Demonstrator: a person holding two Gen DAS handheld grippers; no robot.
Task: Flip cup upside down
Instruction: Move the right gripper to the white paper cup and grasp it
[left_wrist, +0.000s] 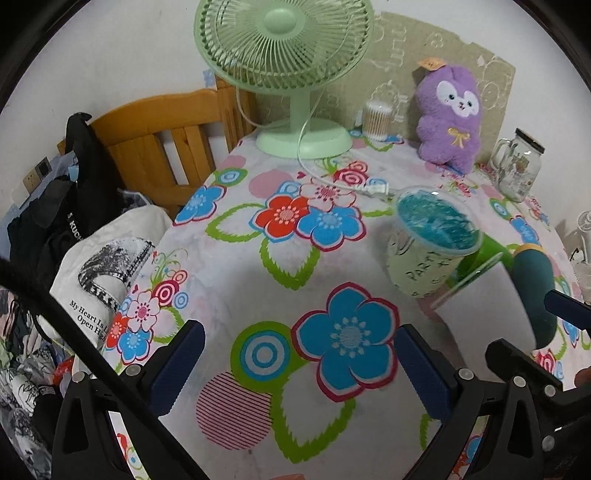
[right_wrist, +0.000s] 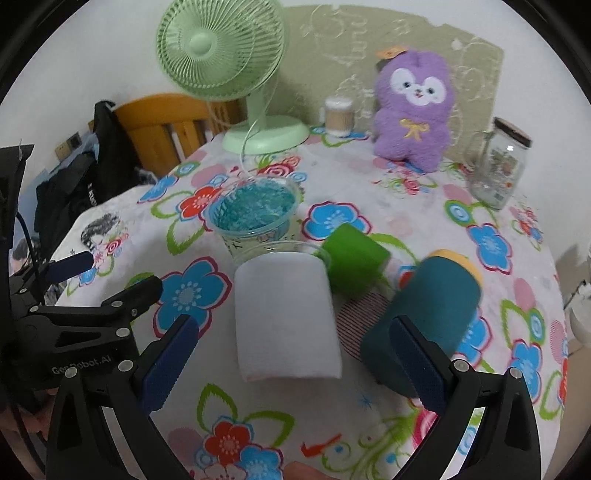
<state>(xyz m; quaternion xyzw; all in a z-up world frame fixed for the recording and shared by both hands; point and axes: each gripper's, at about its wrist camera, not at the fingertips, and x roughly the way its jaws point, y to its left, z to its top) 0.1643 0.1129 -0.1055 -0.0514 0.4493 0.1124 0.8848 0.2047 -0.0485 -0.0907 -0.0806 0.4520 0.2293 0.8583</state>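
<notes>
A white cup (right_wrist: 286, 317) with a clear rim stands upside down on the flowered tablecloth (right_wrist: 192, 291), straight ahead of my open right gripper (right_wrist: 295, 365); it also shows in the left wrist view (left_wrist: 480, 314). A green cup (right_wrist: 352, 260) lies on its side behind it. A dark teal cup (right_wrist: 428, 314) with a yellow end lies tilted by my right finger (right_wrist: 417, 365); whether they touch is unclear. A clear cup with blue filling (right_wrist: 255, 214) stands upright. My left gripper (left_wrist: 299, 365) is open and empty over bare cloth, left of the cups.
At the back stand a green desk fan (left_wrist: 291, 74), a cotton-swab tub (left_wrist: 376, 116), a purple plush toy (left_wrist: 450, 114) and a glass jar mug (left_wrist: 517, 166). The fan's white cable (left_wrist: 332, 177) lies across the cloth. A wooden chair with bags (left_wrist: 110, 177) is at left.
</notes>
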